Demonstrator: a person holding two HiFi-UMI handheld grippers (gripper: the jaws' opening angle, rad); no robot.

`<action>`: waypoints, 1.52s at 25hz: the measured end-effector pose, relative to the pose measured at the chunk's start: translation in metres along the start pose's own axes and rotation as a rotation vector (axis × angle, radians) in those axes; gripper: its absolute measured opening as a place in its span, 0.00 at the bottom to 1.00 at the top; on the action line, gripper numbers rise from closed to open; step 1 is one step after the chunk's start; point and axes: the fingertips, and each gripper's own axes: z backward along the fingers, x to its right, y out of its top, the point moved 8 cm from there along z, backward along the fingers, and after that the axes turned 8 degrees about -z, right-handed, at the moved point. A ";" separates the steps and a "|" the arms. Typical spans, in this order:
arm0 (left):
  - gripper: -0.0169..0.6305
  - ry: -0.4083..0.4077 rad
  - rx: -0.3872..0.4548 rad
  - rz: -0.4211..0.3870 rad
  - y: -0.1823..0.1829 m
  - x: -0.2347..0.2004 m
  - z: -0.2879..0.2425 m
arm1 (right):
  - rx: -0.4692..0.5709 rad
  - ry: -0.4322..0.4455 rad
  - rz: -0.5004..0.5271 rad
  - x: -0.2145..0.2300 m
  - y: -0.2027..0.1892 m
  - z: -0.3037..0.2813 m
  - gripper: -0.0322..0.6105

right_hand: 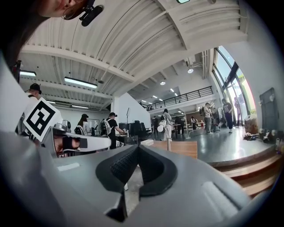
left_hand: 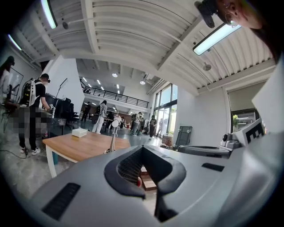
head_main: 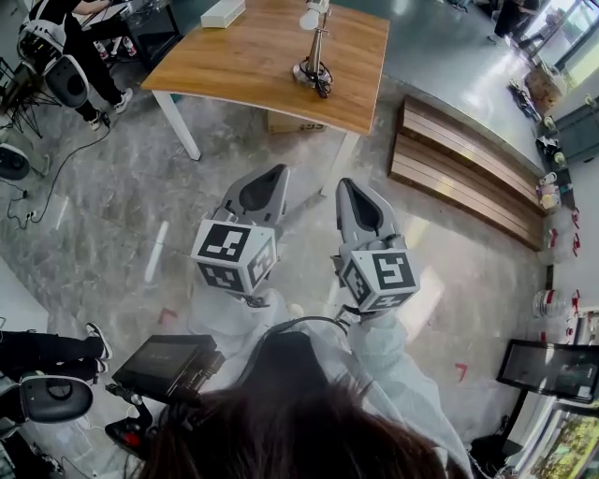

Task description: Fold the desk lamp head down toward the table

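Observation:
The desk lamp stands upright on the wooden table, its white head at the top of a thin metal stem. Both grippers hang in the air over the floor, well short of the table. My left gripper is shut with nothing in it, and my right gripper beside it is shut and empty too. In the left gripper view the lamp shows far off above the closed left gripper. In the right gripper view the lamp stands beyond the closed right gripper.
A white box lies at the table's far left part. A low wooden stepped bench runs along the right. People stand at the upper left with cables on the floor. A black device hangs at the person's waist.

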 end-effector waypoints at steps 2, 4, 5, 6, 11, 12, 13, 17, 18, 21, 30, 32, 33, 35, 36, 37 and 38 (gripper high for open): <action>0.03 0.010 -0.007 0.014 -0.006 -0.005 -0.004 | -0.011 0.000 -0.003 0.006 -0.005 -0.002 0.05; 0.03 0.013 -0.012 0.017 -0.011 -0.013 -0.014 | -0.021 -0.005 -0.005 0.014 -0.010 -0.011 0.05; 0.03 0.011 -0.015 0.017 -0.012 -0.018 -0.021 | -0.024 -0.009 -0.007 0.019 -0.011 -0.019 0.05; 0.03 0.008 -0.018 0.017 -0.013 -0.024 -0.029 | -0.027 -0.012 -0.008 0.023 -0.012 -0.027 0.05; 0.03 -0.023 -0.023 0.007 -0.013 -0.075 -0.085 | -0.026 -0.045 -0.012 0.047 -0.014 -0.096 0.05; 0.03 -0.033 -0.024 0.004 -0.010 -0.089 -0.100 | -0.023 -0.057 -0.014 0.052 -0.012 -0.114 0.05; 0.03 -0.042 -0.024 0.001 -0.006 -0.104 -0.114 | -0.020 -0.069 -0.015 0.057 -0.009 -0.132 0.05; 0.03 -0.093 -0.021 -0.023 0.019 -0.173 -0.175 | 0.005 -0.126 -0.017 0.073 0.010 -0.209 0.05; 0.03 -0.111 -0.025 -0.030 0.025 -0.190 -0.190 | 0.012 -0.145 -0.022 0.076 0.014 -0.227 0.05; 0.03 -0.159 -0.035 -0.037 0.037 -0.233 -0.233 | 0.019 -0.206 -0.036 0.085 0.020 -0.272 0.05; 0.03 -0.247 -0.089 0.003 0.025 -0.295 -0.341 | -0.032 -0.344 -0.072 0.146 0.009 -0.352 0.05; 0.03 -0.256 -0.102 0.005 0.021 -0.305 -0.365 | -0.024 -0.364 -0.079 0.165 0.007 -0.367 0.05; 0.03 -0.259 -0.110 0.003 0.019 -0.310 -0.378 | -0.023 -0.368 -0.084 0.175 0.006 -0.375 0.05; 0.03 -0.264 -0.119 0.006 0.020 -0.320 -0.404 | -0.025 -0.361 -0.094 0.198 0.005 -0.391 0.05; 0.03 -0.266 -0.118 0.009 0.021 -0.324 -0.417 | -0.025 -0.351 -0.096 0.209 0.006 -0.398 0.05; 0.03 -0.269 -0.117 0.010 0.024 -0.327 -0.431 | -0.024 -0.337 -0.094 0.221 0.008 -0.406 0.05; 0.03 -0.273 -0.117 0.008 0.026 -0.330 -0.445 | -0.024 -0.322 -0.088 0.234 0.009 -0.413 0.05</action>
